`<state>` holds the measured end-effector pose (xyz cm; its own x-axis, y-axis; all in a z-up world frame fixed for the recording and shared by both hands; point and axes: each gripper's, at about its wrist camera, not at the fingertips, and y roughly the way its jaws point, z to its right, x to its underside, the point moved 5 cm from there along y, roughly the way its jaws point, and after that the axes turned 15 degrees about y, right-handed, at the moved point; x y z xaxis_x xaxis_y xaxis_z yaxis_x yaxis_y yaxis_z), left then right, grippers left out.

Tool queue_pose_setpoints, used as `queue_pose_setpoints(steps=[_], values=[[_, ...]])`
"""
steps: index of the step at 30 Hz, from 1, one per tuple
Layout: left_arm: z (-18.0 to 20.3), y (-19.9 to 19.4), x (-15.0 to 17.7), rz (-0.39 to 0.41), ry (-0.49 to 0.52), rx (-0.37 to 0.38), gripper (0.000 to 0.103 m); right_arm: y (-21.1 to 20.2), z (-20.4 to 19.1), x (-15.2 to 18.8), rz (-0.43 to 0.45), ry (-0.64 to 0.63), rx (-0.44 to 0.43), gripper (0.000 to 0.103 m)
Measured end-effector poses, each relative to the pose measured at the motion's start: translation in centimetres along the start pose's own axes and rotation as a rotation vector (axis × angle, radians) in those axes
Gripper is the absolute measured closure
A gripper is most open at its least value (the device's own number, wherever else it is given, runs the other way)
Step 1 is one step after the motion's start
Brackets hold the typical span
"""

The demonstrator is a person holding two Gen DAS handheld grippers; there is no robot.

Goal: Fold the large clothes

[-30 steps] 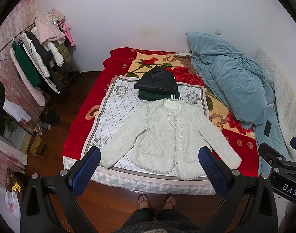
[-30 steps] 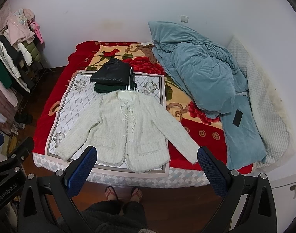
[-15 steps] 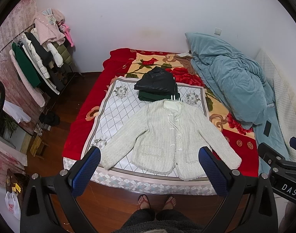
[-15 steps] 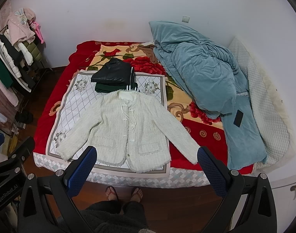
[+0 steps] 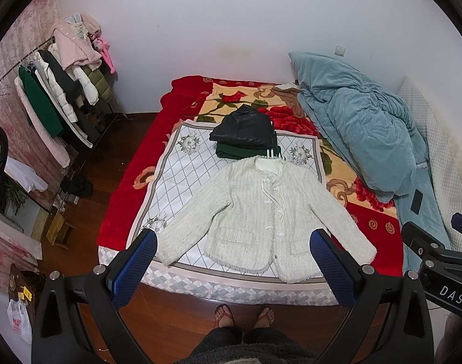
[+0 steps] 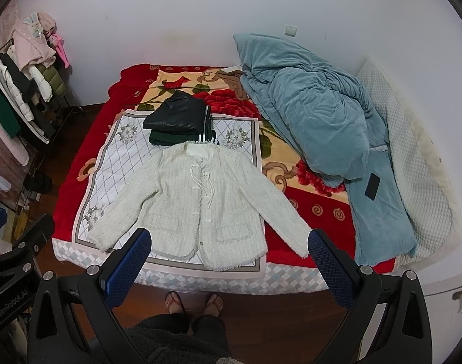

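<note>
A cream knitted jacket [image 5: 258, 212] lies flat, front up, sleeves spread, on a white patterned cloth [image 5: 182, 176] at the near edge of the bed; it also shows in the right wrist view [image 6: 200, 203]. Behind its collar sits a stack of folded dark clothes [image 5: 246, 136], also seen in the right wrist view [image 6: 179, 121]. My left gripper [image 5: 234, 264] is open and empty, held high above the bed's near edge. My right gripper [image 6: 229, 261] is open and empty, held likewise to the right of the left one.
A crumpled blue duvet [image 6: 316, 121] fills the bed's right side, with a black phone [image 6: 372, 186] on it. A clothes rack [image 5: 55, 100] stands at the left wall. The person's feet [image 5: 243, 317] stand on the wooden floor before the bed.
</note>
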<state>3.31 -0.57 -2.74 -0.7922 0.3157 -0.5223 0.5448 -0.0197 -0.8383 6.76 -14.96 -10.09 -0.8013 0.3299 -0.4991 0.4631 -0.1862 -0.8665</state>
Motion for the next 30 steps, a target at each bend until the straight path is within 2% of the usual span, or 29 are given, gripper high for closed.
queue_pose_setpoints(steps=[19,23,25,27,30], values=[[0.0,0.1,0.2,0.004,-0.001,0.002,0.000,0.0,-0.2,0.0,0.002,-0.002,0.005,0.000],[0.1,-0.2,-0.4,0.006,0.001,0.006,0.000,0.1,0.0,0.0,0.001,-0.001,0.003,0.000],[-0.3,-0.1,-2.0,0.006,0.003,0.011,0.000,0.1,-0.3,-0.1,-0.001,0.007,0.007,0.000],[-0.5,0.7,-3.0,0.020,0.013,-0.007,0.000,0.6,-0.5,-0.5,-0.008,0.028,0.010,0.000],[-0.8,3.7,-3.7,0.043,0.037,-0.078,0.000,2.5,0.1,-0.7,-0.033,0.095,-0.014,0.000]])
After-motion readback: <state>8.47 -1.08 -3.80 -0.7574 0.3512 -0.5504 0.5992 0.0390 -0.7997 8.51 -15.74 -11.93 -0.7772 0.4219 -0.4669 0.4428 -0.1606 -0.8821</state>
